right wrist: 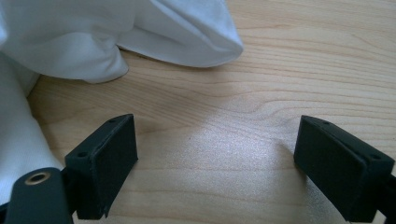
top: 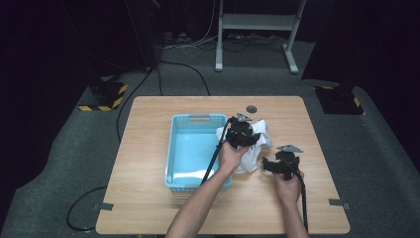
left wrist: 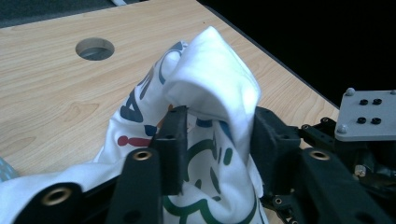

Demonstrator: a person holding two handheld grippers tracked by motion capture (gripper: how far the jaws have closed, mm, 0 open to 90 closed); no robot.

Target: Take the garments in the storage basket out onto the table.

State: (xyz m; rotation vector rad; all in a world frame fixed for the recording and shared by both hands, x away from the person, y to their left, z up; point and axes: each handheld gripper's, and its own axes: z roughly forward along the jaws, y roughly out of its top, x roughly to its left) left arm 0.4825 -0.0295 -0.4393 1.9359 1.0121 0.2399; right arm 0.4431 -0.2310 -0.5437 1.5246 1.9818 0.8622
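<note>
So the white cloth (top: 255, 144) with the colourful print is bunched up on the wooden tabletop (top: 148, 124), just to the right of the light blue basket (top: 193, 148). The left gripper (left wrist: 217, 140) is right on top of the heap, and in the left gripper view a raised fold of the fabric stands between its jaws. They sit partly apart and I can't tell if the pads actually press on the cloth or just flank it. The right gripper (right wrist: 217, 168) is released, jaws spread wide over bare wood, with the edge of the cloth lying near it but not touching. There's a round hole (left wrist: 95, 48) in the tabletop beyond the cloth.
</note>
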